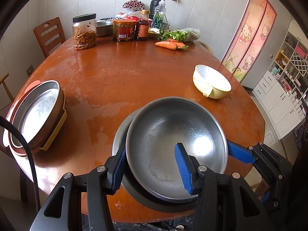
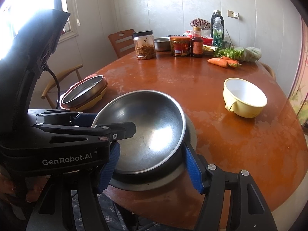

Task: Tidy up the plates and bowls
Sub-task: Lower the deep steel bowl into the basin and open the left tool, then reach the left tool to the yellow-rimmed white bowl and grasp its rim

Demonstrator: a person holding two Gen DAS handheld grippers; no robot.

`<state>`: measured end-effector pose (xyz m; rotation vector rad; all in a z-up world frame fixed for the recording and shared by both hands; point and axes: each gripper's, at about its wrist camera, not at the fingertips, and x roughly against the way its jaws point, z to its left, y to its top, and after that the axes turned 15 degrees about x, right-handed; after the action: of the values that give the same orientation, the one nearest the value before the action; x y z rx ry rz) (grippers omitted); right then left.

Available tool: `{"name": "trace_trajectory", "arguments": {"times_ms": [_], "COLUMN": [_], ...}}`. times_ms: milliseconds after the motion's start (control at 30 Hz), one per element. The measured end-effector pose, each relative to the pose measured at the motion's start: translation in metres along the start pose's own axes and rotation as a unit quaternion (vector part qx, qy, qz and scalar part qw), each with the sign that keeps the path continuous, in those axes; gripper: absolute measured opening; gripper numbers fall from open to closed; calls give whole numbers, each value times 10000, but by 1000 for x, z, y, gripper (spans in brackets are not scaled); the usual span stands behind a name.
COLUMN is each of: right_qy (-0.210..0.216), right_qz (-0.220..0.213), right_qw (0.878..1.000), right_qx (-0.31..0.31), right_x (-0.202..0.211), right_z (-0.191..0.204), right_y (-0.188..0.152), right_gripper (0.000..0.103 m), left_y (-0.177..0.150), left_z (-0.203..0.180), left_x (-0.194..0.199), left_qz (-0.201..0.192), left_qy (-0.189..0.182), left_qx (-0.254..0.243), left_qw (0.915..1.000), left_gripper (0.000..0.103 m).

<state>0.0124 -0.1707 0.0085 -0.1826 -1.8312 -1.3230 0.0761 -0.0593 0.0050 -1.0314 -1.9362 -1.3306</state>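
Observation:
A steel bowl [image 1: 173, 144] [image 2: 146, 127] sits tilted inside a second steel bowl [image 1: 118, 140] [image 2: 189, 132] at the table's near edge. My left gripper [image 1: 152, 167] straddles the upper bowl's near-left rim, one finger outside, one inside, jaws apart. My right gripper [image 2: 152, 165] is open at the bowls' near rim; its blue finger [image 1: 240, 152] shows in the left wrist view. A cream bowl with a handle [image 1: 211, 81] [image 2: 244, 98] stands to the right. A stack of plates with a steel pan on top [image 1: 36, 113] [image 2: 84, 92] lies at the left edge.
Jars [image 1: 84, 31], a sauce bottle [image 1: 142, 26], a steel basin [image 1: 104, 28], carrots [image 1: 169, 45] and greens crowd the far side of the brown round table [image 1: 119, 73]. Wooden chairs [image 1: 49, 34] stand at the left. Shelving [image 1: 288, 73] is at the right.

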Motion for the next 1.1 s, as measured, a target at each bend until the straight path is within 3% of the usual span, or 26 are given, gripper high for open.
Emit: {"name": "trace_trajectory", "arguments": {"times_ms": [1100], "right_qy": [-40], "right_qz": [-391], "right_qw": [9989], "right_qx": [-248], "right_x": [26], "right_z": [-24], "right_y": [2], "right_gripper": [72], "left_y": [13], "left_z": [-13], "left_x": [25], "left_qz": [-405], "left_qy": [-60], "left_qx": [-119], "left_qw": [9991], "left_gripper": [61]}}
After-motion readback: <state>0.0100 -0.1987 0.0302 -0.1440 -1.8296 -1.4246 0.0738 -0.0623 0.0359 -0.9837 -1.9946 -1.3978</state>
